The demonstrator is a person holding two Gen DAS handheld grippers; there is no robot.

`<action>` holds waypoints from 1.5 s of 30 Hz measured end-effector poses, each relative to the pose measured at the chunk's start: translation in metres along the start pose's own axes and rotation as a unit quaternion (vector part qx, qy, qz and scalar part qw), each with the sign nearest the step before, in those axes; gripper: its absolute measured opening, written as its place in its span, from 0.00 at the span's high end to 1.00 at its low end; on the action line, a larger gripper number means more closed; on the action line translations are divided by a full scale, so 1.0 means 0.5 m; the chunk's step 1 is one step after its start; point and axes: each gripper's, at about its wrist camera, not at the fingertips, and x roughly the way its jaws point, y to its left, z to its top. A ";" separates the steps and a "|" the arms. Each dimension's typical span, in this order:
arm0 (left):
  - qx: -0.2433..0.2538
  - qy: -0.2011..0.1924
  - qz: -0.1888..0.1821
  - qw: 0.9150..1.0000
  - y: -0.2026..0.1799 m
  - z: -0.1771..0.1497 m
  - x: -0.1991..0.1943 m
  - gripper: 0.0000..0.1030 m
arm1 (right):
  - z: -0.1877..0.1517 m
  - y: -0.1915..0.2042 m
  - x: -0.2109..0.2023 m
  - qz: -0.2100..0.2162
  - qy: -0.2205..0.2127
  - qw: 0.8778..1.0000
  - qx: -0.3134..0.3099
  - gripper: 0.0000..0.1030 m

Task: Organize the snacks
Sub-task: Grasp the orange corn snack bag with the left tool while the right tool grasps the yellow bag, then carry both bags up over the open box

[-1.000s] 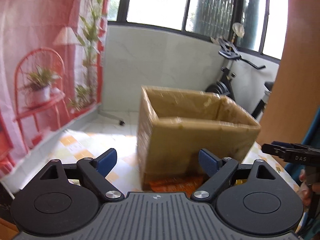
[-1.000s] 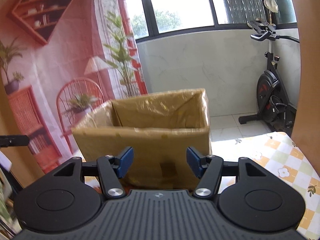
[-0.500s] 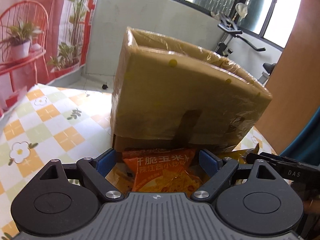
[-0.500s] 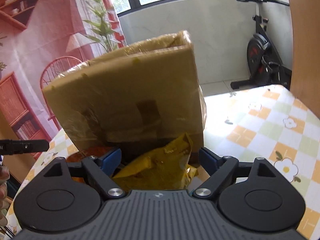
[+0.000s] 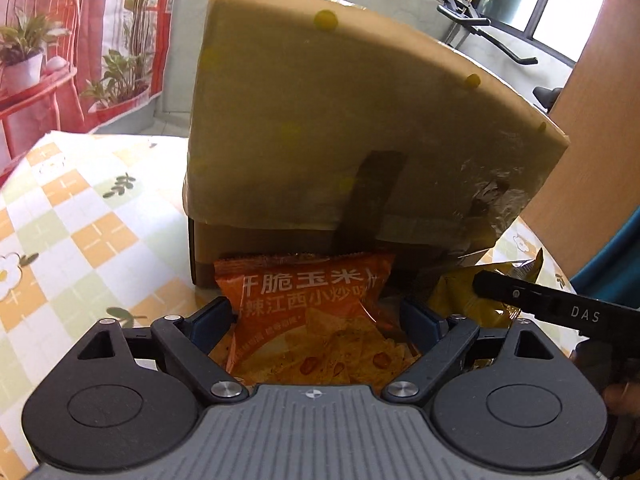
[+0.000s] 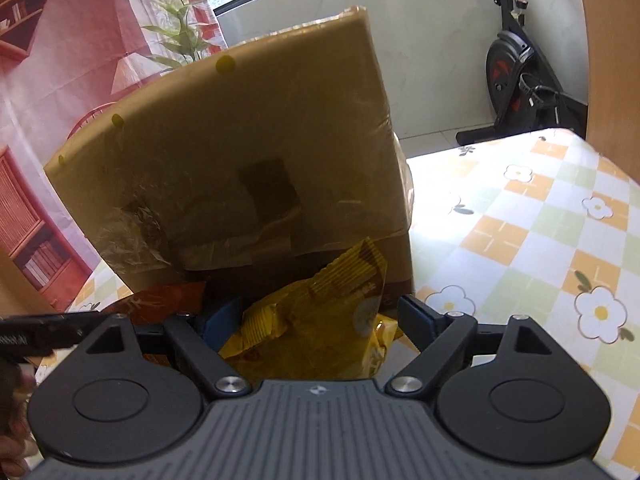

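Note:
An orange snack bag (image 5: 312,320) lies on the table against the foot of a tall cardboard box (image 5: 360,128). My left gripper (image 5: 316,316) is open, with its blue pads either side of the orange bag. A yellow snack bag (image 6: 320,320) lies beside it, also against the box (image 6: 248,152). My right gripper (image 6: 320,316) is open around the yellow bag. The yellow bag shows at the right of the left wrist view (image 5: 460,300), and the orange bag shows at the left of the right wrist view (image 6: 168,300).
The table has a checked flower-print cloth (image 6: 540,240). The box wall stands close in front of both grippers. An exercise bike (image 6: 520,80) stands on the floor behind. A wooden panel (image 5: 600,100) rises at the right.
Both grippers have dropped from box-top height to the table. The two snack bags have come in between the open fingers.

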 end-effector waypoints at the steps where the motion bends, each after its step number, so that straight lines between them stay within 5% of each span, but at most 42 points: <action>1: -0.002 0.003 -0.002 1.000 0.003 -0.001 0.001 0.10 | 0.000 -0.002 0.003 0.002 0.003 1.000 0.003 0.15; 7: -0.007 0.014 -0.011 1.000 0.004 -0.004 0.013 0.11 | -0.001 -0.011 0.017 0.016 0.024 0.999 0.035 0.15; 11: 0.006 0.002 -0.011 1.000 0.000 -0.012 0.007 0.20 | -0.004 -0.020 0.019 0.025 0.032 0.997 0.061 0.15; 15: 0.013 -0.002 -0.012 1.000 -0.006 -0.014 -0.003 0.27 | -0.007 -0.016 0.012 0.032 0.025 0.997 0.058 0.29; 21: 0.016 -0.019 -0.011 1.000 -0.008 -0.014 -0.032 0.29 | -0.009 0.003 -0.007 0.027 0.009 0.999 0.036 0.36; 45: 0.052 -0.101 -0.005 0.994 -0.041 0.002 -0.191 0.28 | 0.018 0.050 -0.141 0.029 -0.042 0.999 0.017 0.36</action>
